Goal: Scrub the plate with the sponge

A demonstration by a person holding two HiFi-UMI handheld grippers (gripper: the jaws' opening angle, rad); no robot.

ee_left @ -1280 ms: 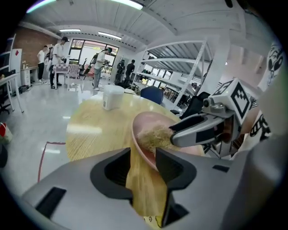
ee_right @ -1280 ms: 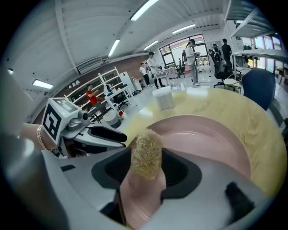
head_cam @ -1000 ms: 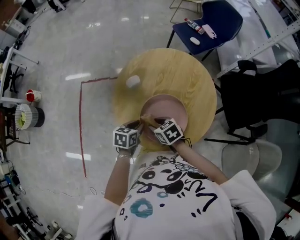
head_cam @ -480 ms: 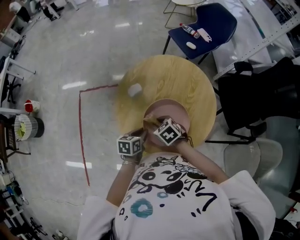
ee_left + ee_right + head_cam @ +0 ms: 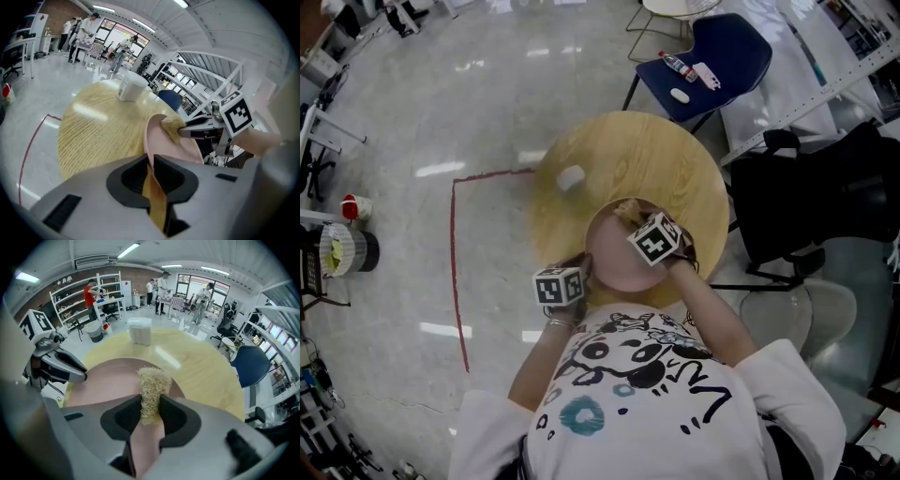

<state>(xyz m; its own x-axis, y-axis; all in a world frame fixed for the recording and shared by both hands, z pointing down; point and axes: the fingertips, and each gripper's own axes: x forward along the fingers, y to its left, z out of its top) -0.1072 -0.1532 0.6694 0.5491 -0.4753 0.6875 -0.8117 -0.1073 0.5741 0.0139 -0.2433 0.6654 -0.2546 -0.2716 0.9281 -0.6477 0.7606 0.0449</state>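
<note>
A pink plate lies at the near edge of a round wooden table. My left gripper is shut on the plate's near-left rim; in the left gripper view the rim runs between the closed jaws of the left gripper. My right gripper is shut on a straw-coloured fibrous sponge at the plate's far side. In the right gripper view the sponge sticks out of the right gripper over the plate. The left gripper view shows the sponge touching the plate.
A white cup stands on the table beyond the plate, to the left. A blue chair with small items sits behind the table, a black chair to the right. Red tape marks the floor on the left. People stand far off.
My right gripper with the sponge has moved from the plate's near-left part to its far right side. The left gripper has stayed at the near-left rim.
</note>
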